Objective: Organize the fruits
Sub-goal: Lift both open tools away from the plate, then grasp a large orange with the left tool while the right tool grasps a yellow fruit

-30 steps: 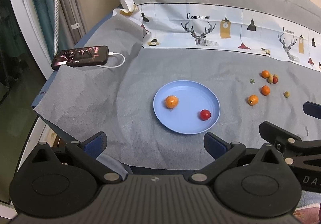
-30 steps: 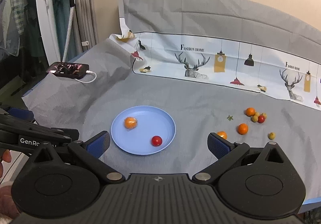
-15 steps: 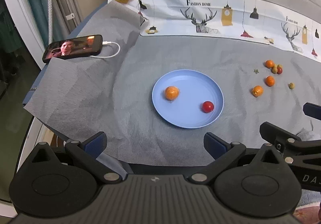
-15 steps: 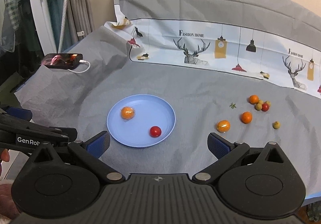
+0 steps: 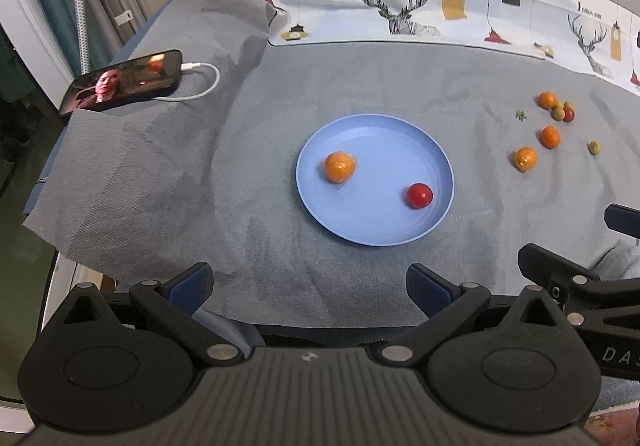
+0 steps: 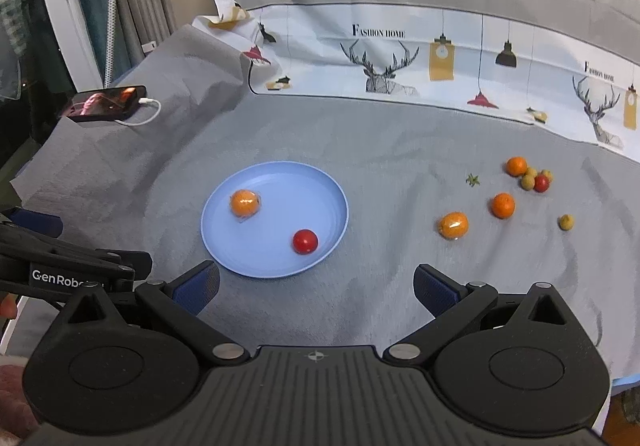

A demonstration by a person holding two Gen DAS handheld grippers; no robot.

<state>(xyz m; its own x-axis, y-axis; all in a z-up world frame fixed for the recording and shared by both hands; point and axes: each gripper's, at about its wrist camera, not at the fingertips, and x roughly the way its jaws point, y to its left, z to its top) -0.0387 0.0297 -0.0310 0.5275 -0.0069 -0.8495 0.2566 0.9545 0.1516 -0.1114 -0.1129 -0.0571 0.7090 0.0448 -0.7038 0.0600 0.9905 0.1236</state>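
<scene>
A blue plate point(image 5: 400, 134) point(image 6: 304, 178) lies mid-table on the grey cloth, holding a wrapped orange fruit point(image 5: 339, 166) point(image 6: 244, 202) and a red tomato point(image 5: 419, 195) point(image 6: 305, 241). To its right lie loose fruits: a wrapped orange point(image 5: 525, 159) point(image 6: 453, 225), a second orange point(image 5: 550, 136) point(image 6: 503, 205), a far cluster point(image 5: 558, 107) point(image 6: 530, 174) of orange, green and red ones, and a lone green one point(image 5: 594, 147) point(image 6: 565, 222). My left gripper point(image 5: 310, 284) and right gripper point(image 6: 316, 286) both stand open and empty, near the table's front edge, short of the plate.
A phone point(image 5: 122, 84) point(image 6: 107, 103) with a lit screen and white cable rests on the cloth's far left edge. A printed deer cloth point(image 6: 440, 58) rises along the back. A small green stem point(image 6: 473, 180) lies near the fruits. Curtains and a white frame stand at left.
Both grippers have moved forward and lower toward the table, so plate and fruits appear larger and nearer. Nothing on the table has moved; both grippers stay open.
</scene>
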